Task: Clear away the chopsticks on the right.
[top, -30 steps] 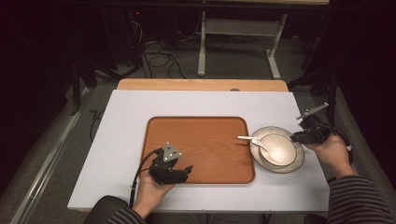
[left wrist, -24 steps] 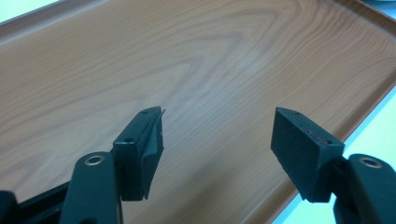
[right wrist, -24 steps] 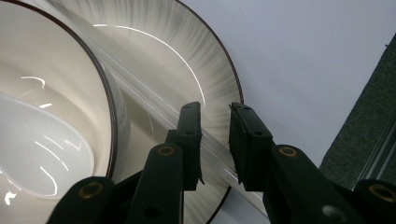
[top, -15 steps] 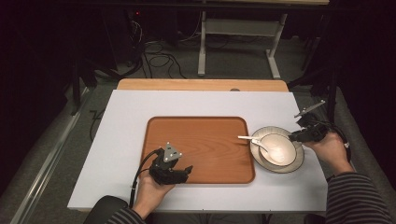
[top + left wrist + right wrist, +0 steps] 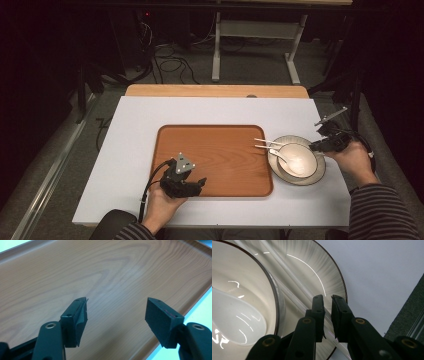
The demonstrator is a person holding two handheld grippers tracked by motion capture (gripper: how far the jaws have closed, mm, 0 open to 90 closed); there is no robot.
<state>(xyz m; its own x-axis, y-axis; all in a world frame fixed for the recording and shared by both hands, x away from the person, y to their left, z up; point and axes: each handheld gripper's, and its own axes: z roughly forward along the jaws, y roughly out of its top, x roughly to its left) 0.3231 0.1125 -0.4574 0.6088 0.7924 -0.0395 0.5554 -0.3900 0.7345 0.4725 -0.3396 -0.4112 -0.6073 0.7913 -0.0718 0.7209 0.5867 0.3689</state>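
A pale plate sits right of a wooden tray, carrying a white bowl with a white spoon in it. Two translucent chopsticks lie across the plate's far side, their tips over the tray's edge. My right gripper is at the plate's right rim. In the right gripper view its jaws are nearly closed around a chopstick above the plate, beside the bowl and spoon. My left gripper hovers open over the tray's front left, holding nothing.
The tray and plate rest on a white tabletop with a wooden strip along its far edge. Dark floor, cables and a desk frame lie beyond. The table's right edge runs close behind the right hand.
My right gripper has edged slightly left toward the plate's rim, and the chopsticks' tips now look a little apart. The left gripper has stayed put.
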